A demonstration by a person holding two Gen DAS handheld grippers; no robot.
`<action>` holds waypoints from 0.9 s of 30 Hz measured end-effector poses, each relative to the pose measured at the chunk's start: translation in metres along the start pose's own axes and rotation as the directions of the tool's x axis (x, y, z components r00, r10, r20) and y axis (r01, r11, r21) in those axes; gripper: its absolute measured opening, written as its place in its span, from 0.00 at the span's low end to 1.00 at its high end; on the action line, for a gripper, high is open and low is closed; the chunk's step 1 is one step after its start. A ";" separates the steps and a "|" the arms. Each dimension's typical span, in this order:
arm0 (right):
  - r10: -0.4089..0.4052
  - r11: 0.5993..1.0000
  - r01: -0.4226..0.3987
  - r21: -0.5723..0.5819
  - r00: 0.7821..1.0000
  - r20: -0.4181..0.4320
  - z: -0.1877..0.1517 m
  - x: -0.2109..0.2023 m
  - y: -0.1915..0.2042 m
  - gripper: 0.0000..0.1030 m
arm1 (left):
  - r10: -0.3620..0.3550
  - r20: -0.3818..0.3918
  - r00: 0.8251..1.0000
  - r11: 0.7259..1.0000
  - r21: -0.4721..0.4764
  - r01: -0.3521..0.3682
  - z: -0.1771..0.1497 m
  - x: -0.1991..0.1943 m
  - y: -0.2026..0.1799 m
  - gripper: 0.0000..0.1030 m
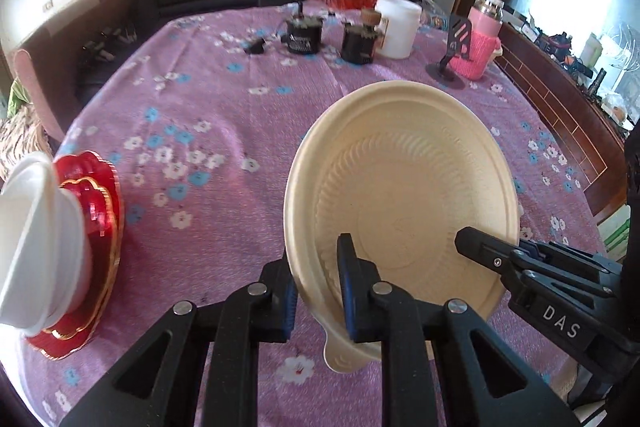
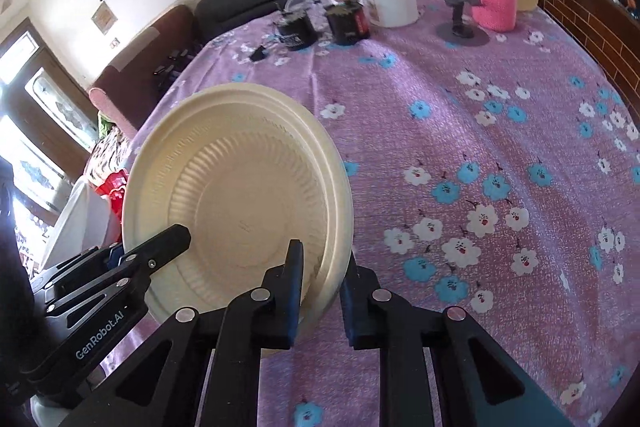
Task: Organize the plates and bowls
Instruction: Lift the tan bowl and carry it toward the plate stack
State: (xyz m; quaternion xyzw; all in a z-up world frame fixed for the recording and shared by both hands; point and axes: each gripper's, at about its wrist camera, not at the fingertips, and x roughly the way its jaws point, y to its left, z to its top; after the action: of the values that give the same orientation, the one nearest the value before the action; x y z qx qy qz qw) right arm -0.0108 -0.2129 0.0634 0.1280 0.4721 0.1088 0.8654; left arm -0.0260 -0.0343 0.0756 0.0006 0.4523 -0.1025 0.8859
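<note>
Above the purple floral-cloth surface point(image 1: 208, 115), left gripper point(image 1: 316, 291) & right gripper point(image 2: 320, 291) each pinched the round cream plastic bowl's point(image 1: 400, 187) rim at opposite edges, prob. to steady it; red scalloped plates point(image 1: 100, 211) at 9 o'clock.

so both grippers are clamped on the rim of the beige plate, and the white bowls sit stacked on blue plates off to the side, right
Not quite: the plates under the white bowls are red with gold edging, not blue, as the left wrist view shows. The rest holds: the left gripper and right gripper are both clamped on the rim of the beige plate.
</note>
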 end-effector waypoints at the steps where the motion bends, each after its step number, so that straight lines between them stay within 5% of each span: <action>1: 0.001 1.000 -0.001 -0.007 1.000 0.005 -0.001 -0.003 0.003 0.18 | 0.004 0.010 1.000 1.000 0.001 -0.004 -0.001 -0.006 0.001 0.17; 27: 0.006 0.992 0.011 -0.130 0.991 0.134 -0.023 -0.075 0.058 0.18 | 0.049 0.212 0.976 0.998 0.018 -0.054 -0.030 -0.107 0.008 0.17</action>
State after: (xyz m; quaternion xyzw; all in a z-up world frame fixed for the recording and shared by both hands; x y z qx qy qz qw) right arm -0.0738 -0.1785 0.1297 0.0778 0.4049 0.1295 0.9018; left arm -0.1097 -0.0045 0.1430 0.0121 0.3539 -0.0844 0.9314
